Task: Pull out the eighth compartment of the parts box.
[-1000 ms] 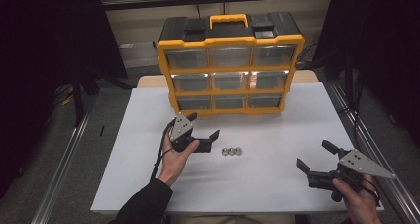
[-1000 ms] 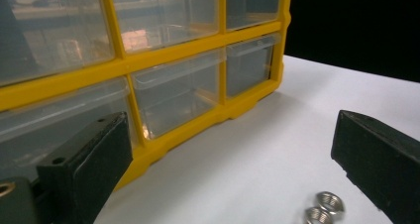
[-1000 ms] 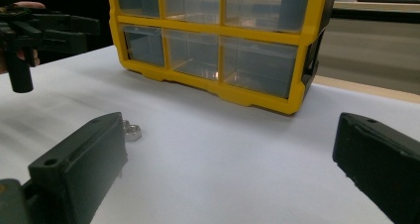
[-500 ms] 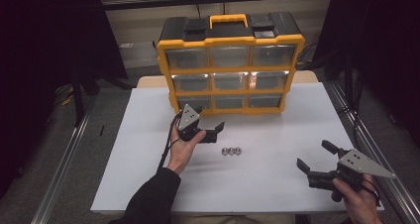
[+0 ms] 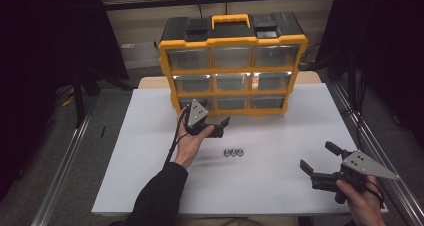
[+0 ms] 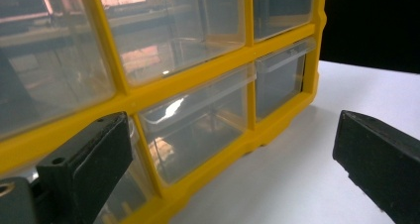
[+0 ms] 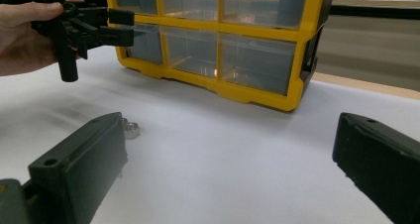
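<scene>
Left tool (image 5: 212,124) agape at upright organizer's (image 5: 232,61) bottom-left drawer (image 5: 199,103)

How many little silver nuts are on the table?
3 nuts, side by side in a short row on the white table, in front of the drawer box. More may hide inside its drawers.

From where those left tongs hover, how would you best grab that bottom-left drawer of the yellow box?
Probably by the clear lip along the top front edge of the bottom-left drawer, coming straight in from the front. The drawer sits flush in the organizer, so only that lip sticks out. The left tongs are open, close by.
</scene>
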